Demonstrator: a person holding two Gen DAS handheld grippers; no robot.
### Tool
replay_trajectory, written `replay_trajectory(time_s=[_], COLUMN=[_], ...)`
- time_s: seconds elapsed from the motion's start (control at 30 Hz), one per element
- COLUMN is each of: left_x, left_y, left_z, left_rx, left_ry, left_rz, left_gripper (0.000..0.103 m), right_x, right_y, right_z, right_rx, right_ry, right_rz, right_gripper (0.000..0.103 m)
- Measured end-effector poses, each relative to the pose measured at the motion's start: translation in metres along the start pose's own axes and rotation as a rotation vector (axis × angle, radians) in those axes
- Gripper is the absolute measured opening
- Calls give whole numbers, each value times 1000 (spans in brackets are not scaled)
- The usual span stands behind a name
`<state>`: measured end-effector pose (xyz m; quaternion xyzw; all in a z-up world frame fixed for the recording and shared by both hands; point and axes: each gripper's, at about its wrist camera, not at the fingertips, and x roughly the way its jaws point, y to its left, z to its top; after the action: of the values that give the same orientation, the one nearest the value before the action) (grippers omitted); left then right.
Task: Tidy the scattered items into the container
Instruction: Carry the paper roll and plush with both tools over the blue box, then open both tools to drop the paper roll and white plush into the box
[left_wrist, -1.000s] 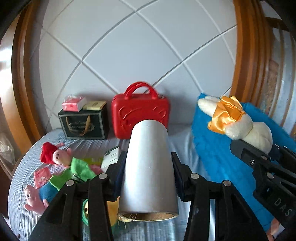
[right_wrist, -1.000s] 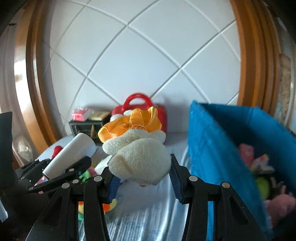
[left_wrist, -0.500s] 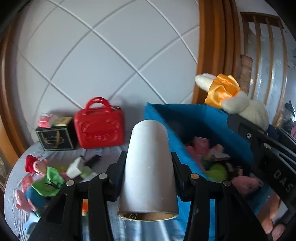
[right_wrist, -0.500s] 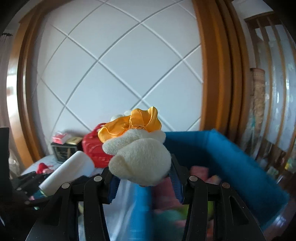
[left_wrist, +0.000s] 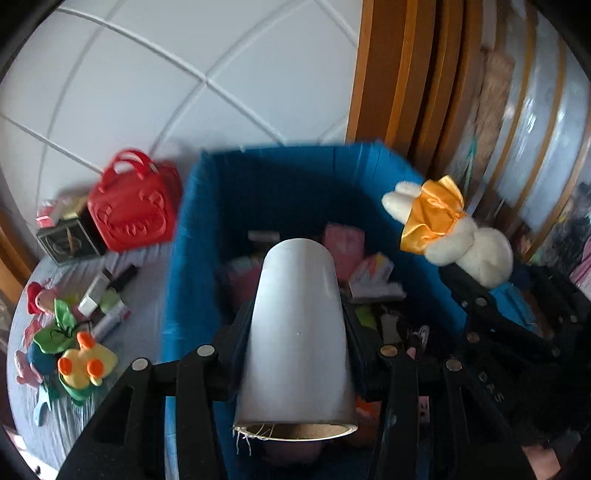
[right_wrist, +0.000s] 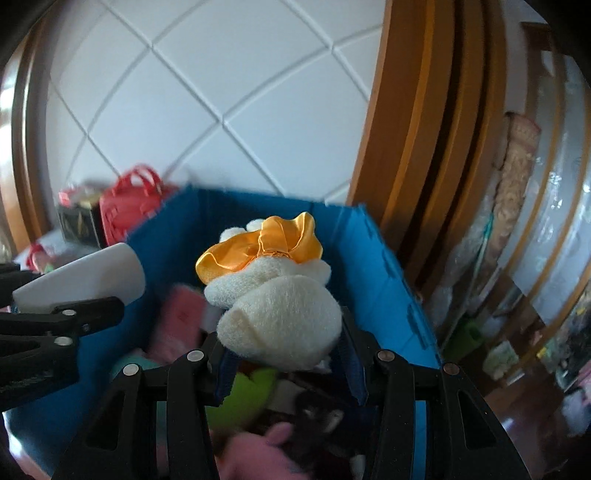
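My left gripper (left_wrist: 295, 325) is shut on a white cardboard tube (left_wrist: 297, 332) and holds it over the open blue fabric bin (left_wrist: 184, 258), which has several toys and packets inside. My right gripper (right_wrist: 282, 343) is shut on a cream plush rabbit with an orange bow (right_wrist: 273, 291), also above the blue bin (right_wrist: 373, 251). In the left wrist view the plush rabbit (left_wrist: 450, 236) hangs over the bin's right wall. From the right wrist camera the tube (right_wrist: 85, 277) shows at the left.
Left of the bin on the grey cloth lie a yellow duck toy (left_wrist: 83, 365), a pig doll (left_wrist: 44, 317) and small boxes (left_wrist: 99, 295). A red toy case (left_wrist: 133, 210) and a black box (left_wrist: 70, 236) stand by the white tiled wall. A wooden frame (left_wrist: 399, 81) rises behind.
Both grippers swung right from over the cloth to above the blue bin, still holding the tube and the rabbit. The bin's inside has come into view.
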<state>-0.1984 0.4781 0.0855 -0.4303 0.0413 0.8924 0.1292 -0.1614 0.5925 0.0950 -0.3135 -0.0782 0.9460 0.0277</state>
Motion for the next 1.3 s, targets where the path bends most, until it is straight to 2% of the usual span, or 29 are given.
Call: replay_trajectory(time_s=[0.1,0.2,0.27,0.37,0.5,0.6,0.73,0.87,1.03,1.1,1.17,1.23,1.3], left_x=[42,84,110,139,170,172,175,176,175,172,168,162,155], left_y=[-19,-29,-31,-35,-37,-40,-36,-35,-36,-36,-34,-31,-27], left_z=[5,4,2,-4,-19,-24,-21,-20,-20,-19,-17,-14,-11], left_rx=[23,22,31,56,62,90,67,58,59,62,58,45,31], left_ry=[104,210,271,315,405,408,416,417,403,390,365,326,292], left_rz=[26,17,12,50,41,35,27,26,36,48,65,85,91], left_gripper=[45,45,45,45,45,45,45,45,50,51,53,60,68], right_x=[34,66,80,108,135,149,168,175,175,175,172,163,154], right_y=[-13,-27,-35,-32,-34,-28,-23,-20,-27,-30,-30,-31,-31], right_z=[-6,-13,-15,-24,-35,-44,-58,-63,-65,-64,-61,-55,-50], right_rx=[-32,-33,-20,-68,-60,-71,-75,-85,-69,-66,-84,-106,-145], right_ry=[128,267,323,410,491,536,617,651,666,668,651,622,597], right_rz=[27,75,109,76,115,122,132,138,124,103,96,79,53], right_gripper=[48,48,48,48,48,48,48,52,69,81,85,88,98])
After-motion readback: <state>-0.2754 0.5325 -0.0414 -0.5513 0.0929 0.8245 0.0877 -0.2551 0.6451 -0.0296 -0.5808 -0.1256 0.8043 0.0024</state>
